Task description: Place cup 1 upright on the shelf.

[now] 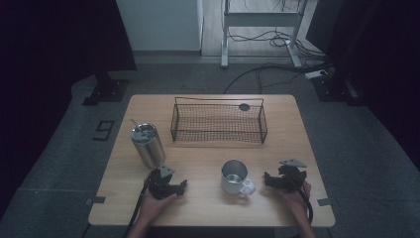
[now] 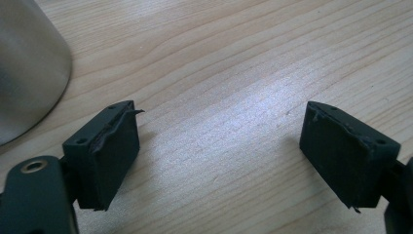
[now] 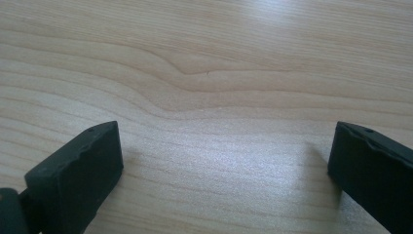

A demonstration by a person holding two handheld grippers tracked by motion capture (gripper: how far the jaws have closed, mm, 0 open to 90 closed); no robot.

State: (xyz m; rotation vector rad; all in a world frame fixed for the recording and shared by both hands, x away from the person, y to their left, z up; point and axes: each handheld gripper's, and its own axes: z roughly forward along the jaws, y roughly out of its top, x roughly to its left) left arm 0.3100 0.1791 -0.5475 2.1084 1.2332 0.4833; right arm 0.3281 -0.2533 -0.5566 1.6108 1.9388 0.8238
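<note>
- The left hand-held gripper (image 1: 167, 184), a black two-jaw tool with a grey three-cornered plate on top, rests low over the near left part of the light wooden desk (image 1: 208, 153). In the left gripper view (image 2: 219, 146) its jaws stand apart with bare wood grain between them and nothing gripped.
- The tall brushed-steel tumbler (image 1: 147, 145) with a lid and straw stands upright just beyond the left hand-held gripper, near it but apart. Its rounded metal wall (image 2: 29, 68) shows at the upper left of the left gripper view, clear of the jaws.
- The right hand-held gripper (image 1: 285, 179), of the same black make, sits at the near right of the desk. In the right gripper view (image 3: 224, 161) its jaws stand wide apart over bare wood, holding nothing.
- The short steel mug (image 1: 235, 176) with a white handle stands upright between the two hand-held grippers, closer to the right one, its handle turned toward the right and near side. Neither hand-held gripper touches it.
- The black wire-mesh basket (image 1: 218, 123) stands at the far middle of the desk, well apart from both hand-held grippers.
</note>
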